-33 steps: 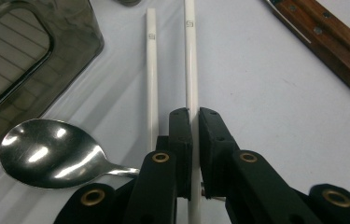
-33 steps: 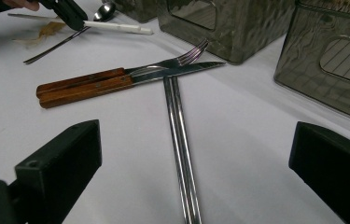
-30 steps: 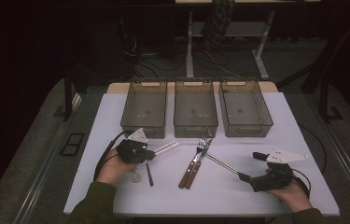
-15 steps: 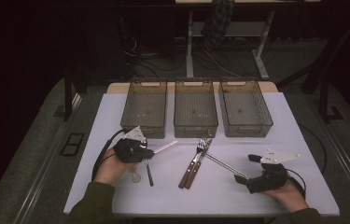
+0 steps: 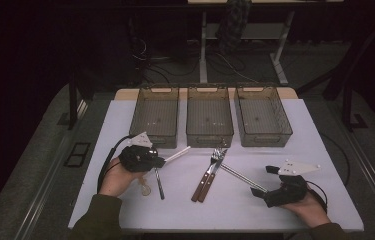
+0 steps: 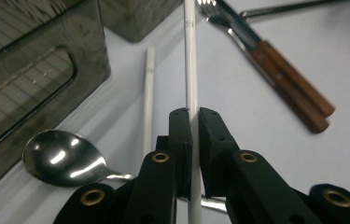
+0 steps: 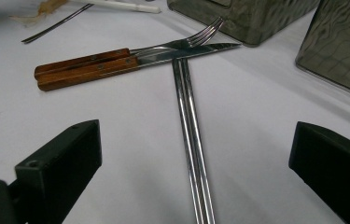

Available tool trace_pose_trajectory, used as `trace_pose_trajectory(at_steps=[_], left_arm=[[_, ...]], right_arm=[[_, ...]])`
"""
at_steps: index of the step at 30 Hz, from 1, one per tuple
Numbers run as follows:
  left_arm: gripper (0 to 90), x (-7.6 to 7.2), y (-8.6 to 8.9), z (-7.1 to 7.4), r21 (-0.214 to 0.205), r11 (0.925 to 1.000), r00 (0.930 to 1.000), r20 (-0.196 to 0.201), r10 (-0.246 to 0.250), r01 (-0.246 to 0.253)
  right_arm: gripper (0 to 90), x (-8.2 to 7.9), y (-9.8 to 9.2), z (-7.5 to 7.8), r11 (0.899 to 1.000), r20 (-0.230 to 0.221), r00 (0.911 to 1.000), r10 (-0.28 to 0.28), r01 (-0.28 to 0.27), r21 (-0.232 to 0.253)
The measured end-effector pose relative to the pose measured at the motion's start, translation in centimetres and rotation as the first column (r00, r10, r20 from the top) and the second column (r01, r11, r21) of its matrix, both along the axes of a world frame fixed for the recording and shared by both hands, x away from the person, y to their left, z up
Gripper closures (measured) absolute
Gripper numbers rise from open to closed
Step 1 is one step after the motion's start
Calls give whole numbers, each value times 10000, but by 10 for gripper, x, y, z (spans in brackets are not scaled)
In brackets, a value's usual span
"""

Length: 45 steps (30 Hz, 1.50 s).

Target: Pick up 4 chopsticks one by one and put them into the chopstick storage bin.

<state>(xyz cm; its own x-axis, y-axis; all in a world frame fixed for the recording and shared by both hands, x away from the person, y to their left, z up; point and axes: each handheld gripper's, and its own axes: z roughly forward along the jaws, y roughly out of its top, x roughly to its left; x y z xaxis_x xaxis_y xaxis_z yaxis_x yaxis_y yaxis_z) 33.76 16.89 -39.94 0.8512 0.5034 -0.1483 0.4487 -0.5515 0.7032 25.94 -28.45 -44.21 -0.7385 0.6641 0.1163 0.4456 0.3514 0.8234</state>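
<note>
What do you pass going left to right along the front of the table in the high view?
Left tool shut on a white chopstick → wooden-handled knife and fork → metal chopsticks → right tool, open.

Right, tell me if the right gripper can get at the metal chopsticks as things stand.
Probably yes: the right gripper has its fingers spread wide, and the metal chopsticks lie bare on the table between them, only their far tips tucked under the fork.
</note>
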Motion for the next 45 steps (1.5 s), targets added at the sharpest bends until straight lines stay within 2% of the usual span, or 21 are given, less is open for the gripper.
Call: trace_pose_trajectory(at_steps=[6,13,23,34,45], left_arm=[[836,0,2,4,-233,9996,9999,-23,137,-137],[837,3,5,9,-443,9975,9984,-142,542,-548],[837,13,0,17,-573,9961,9978,21,667,-665],[837,30,2,30,-903,9905,9943,121,1057,-1041],[837,55,-1,37,-818,9858,9885,250,1490,-1465]], right_arm=[[23,0,-1,1,9999,-29,10000,-20,20,100],[23,0,-1,1,9998,-12,10000,49,-49,211],[23,2,-4,2,9995,-27,10000,-32,33,309],[23,-1,-4,4,9995,98,9999,-62,59,307],[22,-2,-5,4,9996,142,9998,-123,119,268]])
